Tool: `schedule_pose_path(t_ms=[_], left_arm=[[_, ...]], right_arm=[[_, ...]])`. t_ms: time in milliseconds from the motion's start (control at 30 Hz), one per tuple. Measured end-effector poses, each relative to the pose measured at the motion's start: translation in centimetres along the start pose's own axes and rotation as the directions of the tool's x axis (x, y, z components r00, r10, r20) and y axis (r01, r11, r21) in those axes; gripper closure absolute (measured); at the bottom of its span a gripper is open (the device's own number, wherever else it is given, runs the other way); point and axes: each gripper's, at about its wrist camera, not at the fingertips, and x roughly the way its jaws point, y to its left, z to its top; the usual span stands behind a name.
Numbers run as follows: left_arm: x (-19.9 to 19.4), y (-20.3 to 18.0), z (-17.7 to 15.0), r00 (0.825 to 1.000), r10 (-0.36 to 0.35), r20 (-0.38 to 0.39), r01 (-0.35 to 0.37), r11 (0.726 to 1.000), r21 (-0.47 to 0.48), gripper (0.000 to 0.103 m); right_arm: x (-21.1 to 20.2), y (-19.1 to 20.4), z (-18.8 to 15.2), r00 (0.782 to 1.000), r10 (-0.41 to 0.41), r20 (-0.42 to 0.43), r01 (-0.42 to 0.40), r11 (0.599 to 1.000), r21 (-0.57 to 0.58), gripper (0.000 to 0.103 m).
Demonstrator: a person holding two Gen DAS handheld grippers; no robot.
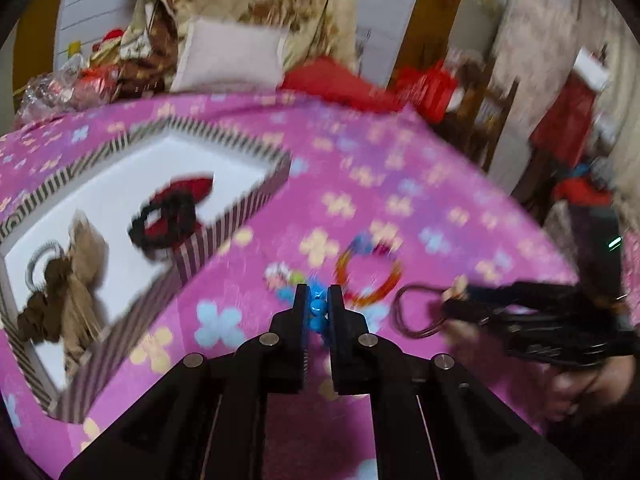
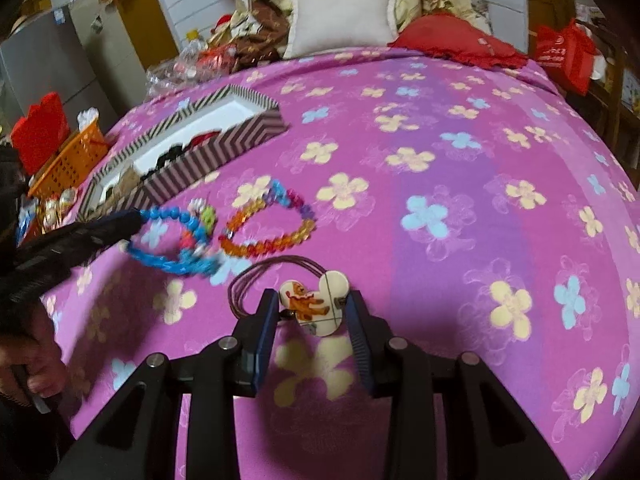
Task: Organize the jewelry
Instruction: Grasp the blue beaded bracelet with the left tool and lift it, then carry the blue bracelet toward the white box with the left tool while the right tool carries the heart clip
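Observation:
My left gripper (image 1: 318, 290) is shut on a blue bead bracelet (image 1: 317, 312). In the right wrist view the bracelet (image 2: 180, 240) hangs in loops from that gripper (image 2: 136, 216), just above the purple flowered bedspread (image 2: 440, 200). My right gripper (image 2: 311, 298) is shut on a white mouse-shaped pendant (image 2: 304, 300) with a bear picture, and its brown cord (image 2: 248, 280) loops onto the spread. An orange and multicoloured bead bracelet (image 2: 268, 224) lies flat between the two. The striped box (image 1: 240, 208) at left holds a red and black hair piece (image 1: 172, 208) and a beige bow piece (image 1: 68, 280).
Pillows (image 2: 340, 20) and a red cloth (image 2: 456, 40) lie at the far end of the bed. An orange basket (image 2: 72, 156) stands beyond the bed's left edge, past the striped box (image 2: 224, 148). A red bag (image 2: 560, 56) sits at the far right. A hand (image 2: 36, 368) grips the left tool.

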Motion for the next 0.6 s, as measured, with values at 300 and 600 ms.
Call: schedule_pose_path(t_ms=[300, 600], left_arm=[[-2.9, 2.4, 1.4, 0.982, -0.161, 0.095, 0.171, 0.98, -0.101, 0.092], [-5.3, 3.0, 2.8, 0.957, -0.226, 0.183, 0.249, 0.962, -0.109, 0.092]], right_arm=[[0.1, -0.1, 0.1, 1.0, -0.006, 0.003, 0.006, 1.0, 0.004, 0.067], [0.8, 0.0, -0.2, 1.0, -0.006, -0.022, 0.006, 1.0, -0.004, 0.067]])
